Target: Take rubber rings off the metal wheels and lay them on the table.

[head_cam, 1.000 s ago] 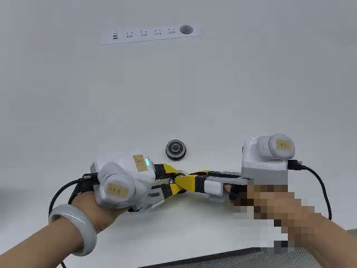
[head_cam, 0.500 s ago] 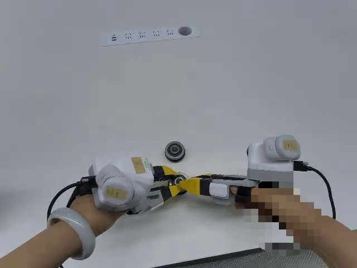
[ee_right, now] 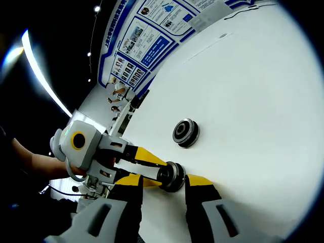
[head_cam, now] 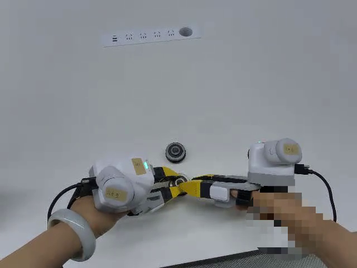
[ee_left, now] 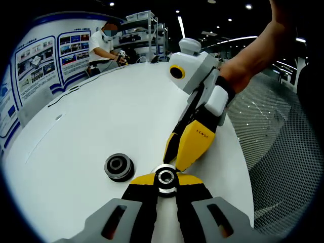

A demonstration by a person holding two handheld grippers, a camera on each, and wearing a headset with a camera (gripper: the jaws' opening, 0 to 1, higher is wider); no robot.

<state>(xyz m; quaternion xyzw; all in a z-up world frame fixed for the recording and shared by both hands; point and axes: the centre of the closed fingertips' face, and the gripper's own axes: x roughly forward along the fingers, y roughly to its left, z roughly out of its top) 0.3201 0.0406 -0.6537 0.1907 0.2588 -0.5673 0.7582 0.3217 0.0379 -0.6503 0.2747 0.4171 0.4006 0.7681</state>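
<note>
Slowly the right hand-held gripper (ee_right: 167, 183) has eased toward frame right, jaws narrow about the wheel (ee_left: 166, 178), grip unclear. The left hand-held gripper (head_cam: 177, 182) clamps it; pulling the ring (ee_right: 179, 177) seems begun.

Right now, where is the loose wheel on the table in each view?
Head view: loose wheel just below centre, beyond the held wheel.
Left gripper view: loose wheel lower left, beside the jaws.
Right gripper view: loose wheel near centre, above the jaws.
Shared landmark: held wheel between the jaws.
</note>
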